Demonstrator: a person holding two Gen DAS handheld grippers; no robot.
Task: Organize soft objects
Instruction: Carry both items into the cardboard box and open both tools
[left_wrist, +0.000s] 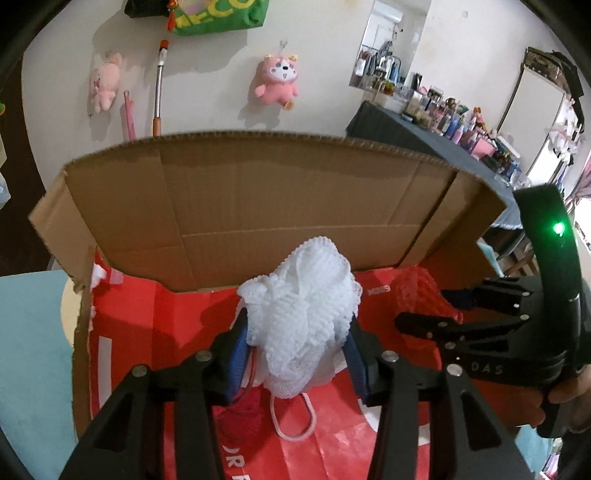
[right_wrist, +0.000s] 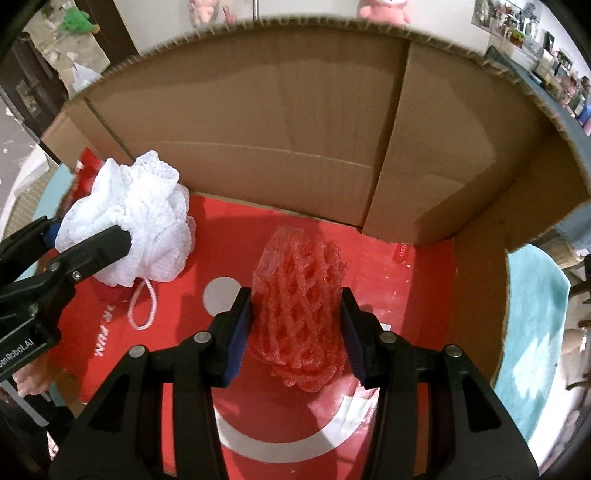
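Two grippers hung inside the cardboard box (right_wrist: 258, 122) over its red liner. Left gripper (left_wrist: 297, 350) pinched a white mesh bath pouf (left_wrist: 303, 314); right gripper (right_wrist: 295, 328) squeezed a red foam net (right_wrist: 299, 306) beside it.

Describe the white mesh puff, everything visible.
The white mesh puff is a ruffled, netted bath sponge with a pale pink cord loop hanging below. It sits between the left gripper's blue-padded fingers, inside the cardboard box, over its red liner, left of the red foam net.
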